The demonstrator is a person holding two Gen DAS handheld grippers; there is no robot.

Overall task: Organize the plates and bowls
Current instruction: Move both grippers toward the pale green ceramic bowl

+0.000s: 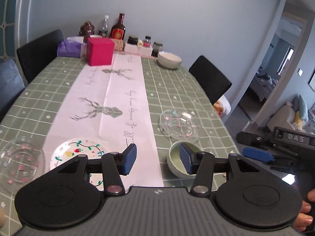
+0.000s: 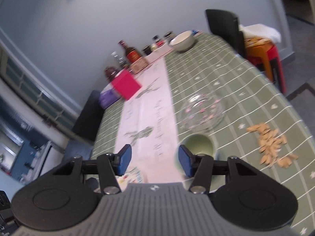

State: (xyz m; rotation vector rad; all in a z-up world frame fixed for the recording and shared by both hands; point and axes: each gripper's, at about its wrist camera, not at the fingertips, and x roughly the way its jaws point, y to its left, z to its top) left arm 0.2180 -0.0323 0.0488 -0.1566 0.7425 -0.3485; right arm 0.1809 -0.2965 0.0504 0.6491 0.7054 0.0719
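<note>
A small green bowl (image 1: pixel 175 157) sits near the table's front edge, just behind my left gripper's right finger. My left gripper (image 1: pixel 158 160) is open and empty above the white runner. A painted white plate (image 1: pixel 78 151) lies front left. Clear glass plates lie at far left (image 1: pixel 19 157) and right of the runner (image 1: pixel 180 124). A larger pale bowl (image 1: pixel 169 59) stands at the far end. My right gripper (image 2: pixel 155 161) is open and empty, close to the green bowl (image 2: pixel 198 143); the glass plate (image 2: pixel 202 112) and far bowl (image 2: pixel 182 39) lie beyond. The right gripper also shows in the left wrist view (image 1: pixel 259 153).
A pink box (image 1: pixel 100 52), purple tissue pack (image 1: pixel 69 48), bottles and jars (image 1: pixel 118 29) crowd the far end. Black chairs (image 1: pixel 210 78) stand at both sides. Scattered seeds (image 2: pixel 273 143) lie on the green checked cloth (image 2: pixel 226 74) at right.
</note>
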